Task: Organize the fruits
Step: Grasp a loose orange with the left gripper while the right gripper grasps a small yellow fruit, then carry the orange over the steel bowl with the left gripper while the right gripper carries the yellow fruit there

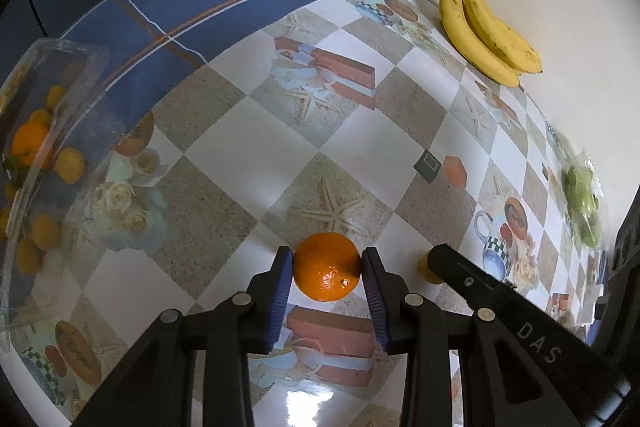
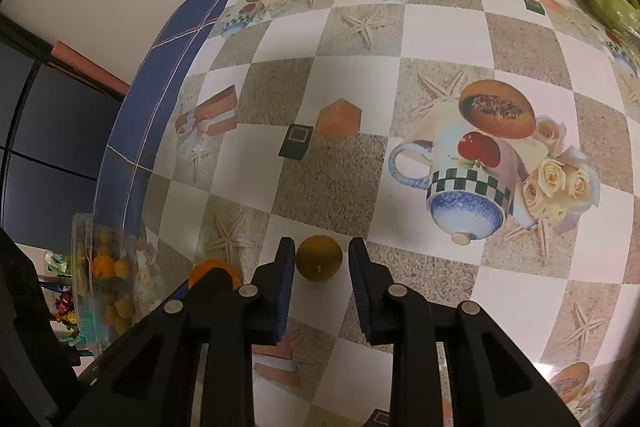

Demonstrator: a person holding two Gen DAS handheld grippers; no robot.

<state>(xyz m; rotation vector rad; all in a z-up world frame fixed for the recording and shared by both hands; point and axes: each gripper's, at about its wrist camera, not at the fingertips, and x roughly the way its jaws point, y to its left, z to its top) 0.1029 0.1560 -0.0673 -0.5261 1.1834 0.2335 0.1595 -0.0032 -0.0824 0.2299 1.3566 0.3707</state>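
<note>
The left claw [image 1: 327, 277] pinches an orange [image 1: 327, 265], one pad touching each side, low over the counter [image 1: 224, 155]. The right claw [image 2: 320, 261] sits spread around a small yellow-brown fruit [image 2: 319, 258] — small gaps show on both sides. Both fruits are round, so a loose squeeze could let one slip and roll. The clear box [image 1: 44, 163] of fruit is off to the left — bumping its wall could knock a fruit free.
</note>
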